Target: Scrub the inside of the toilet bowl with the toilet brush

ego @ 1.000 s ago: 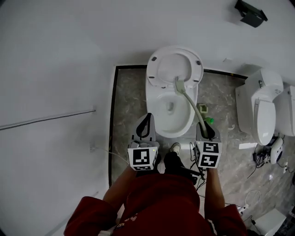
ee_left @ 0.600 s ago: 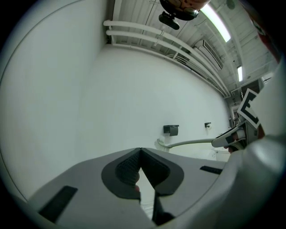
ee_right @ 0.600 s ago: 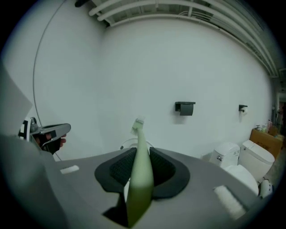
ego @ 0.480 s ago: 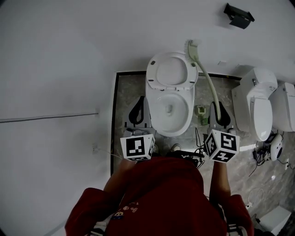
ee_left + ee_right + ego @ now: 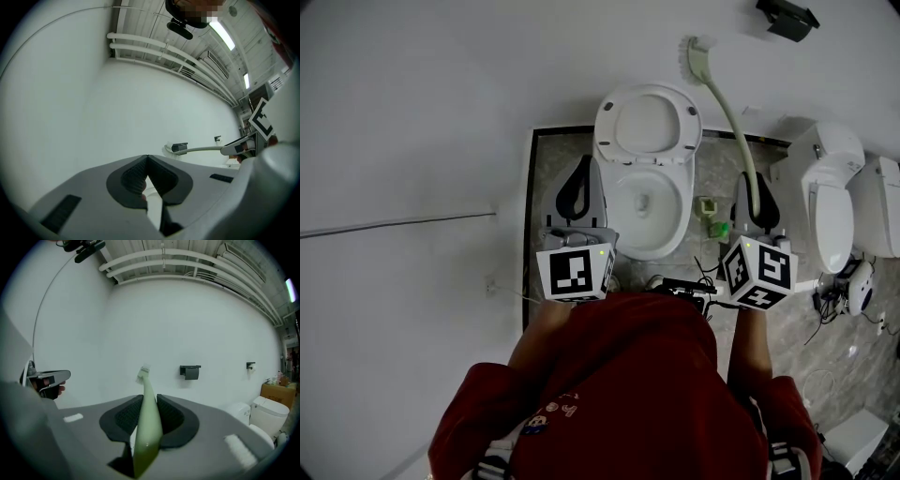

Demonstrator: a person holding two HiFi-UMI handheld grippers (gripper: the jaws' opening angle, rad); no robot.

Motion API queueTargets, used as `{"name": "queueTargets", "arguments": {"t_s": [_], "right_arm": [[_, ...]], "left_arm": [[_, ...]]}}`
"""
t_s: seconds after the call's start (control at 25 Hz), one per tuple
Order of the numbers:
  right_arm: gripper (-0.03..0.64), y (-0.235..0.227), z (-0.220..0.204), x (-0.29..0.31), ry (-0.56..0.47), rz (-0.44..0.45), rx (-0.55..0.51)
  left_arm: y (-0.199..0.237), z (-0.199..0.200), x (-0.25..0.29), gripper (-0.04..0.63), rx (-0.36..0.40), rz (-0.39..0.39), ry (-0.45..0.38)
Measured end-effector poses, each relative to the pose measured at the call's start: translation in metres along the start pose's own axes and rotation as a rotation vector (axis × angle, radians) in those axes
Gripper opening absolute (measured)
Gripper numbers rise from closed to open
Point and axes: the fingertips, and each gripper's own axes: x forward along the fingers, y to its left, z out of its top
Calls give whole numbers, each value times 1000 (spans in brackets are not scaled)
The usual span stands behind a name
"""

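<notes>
The white toilet [image 5: 645, 192] stands open, seat and lid raised against the wall. My right gripper [image 5: 755, 199] is shut on the pale green toilet brush [image 5: 727, 108] by its handle; the brush head [image 5: 694, 54] is lifted high, out of the bowl, up by the white wall. In the right gripper view the green handle [image 5: 147, 420] runs between the black pads, its bristle tip [image 5: 143, 370] pointing at the wall. My left gripper [image 5: 576, 192] hangs left of the bowl, jaws shut on nothing. In the left gripper view the pads [image 5: 146, 180] meet, and the brush [image 5: 197, 149] shows at right.
A green brush holder [image 5: 710, 208] sits on the floor right of the toilet. A second white toilet [image 5: 825, 214] stands further right, with cables [image 5: 839, 309] on the floor near it. A black paper holder [image 5: 786, 19] hangs on the wall. The person's red sleeves fill the bottom.
The right gripper lifted the brush out of the bowl and swung its head up to the wall. Both grippers drew back slightly from the toilet.
</notes>
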Motion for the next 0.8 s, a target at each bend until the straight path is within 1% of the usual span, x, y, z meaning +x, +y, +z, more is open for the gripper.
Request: {"name": "queueTargets", "arguments": {"t_s": [0.24, 0.64, 0.8], "right_arm": [[104, -1, -3, 0, 10, 7, -3], [104, 2, 0, 0, 13, 23, -29], [104, 2, 0, -1, 20, 27, -32]], "left_arm": [[-5, 3, -1, 5, 8, 1, 2], [-7, 2, -4, 5, -5, 22, 14], [-10, 3, -4, 5, -7, 20, 21]]}}
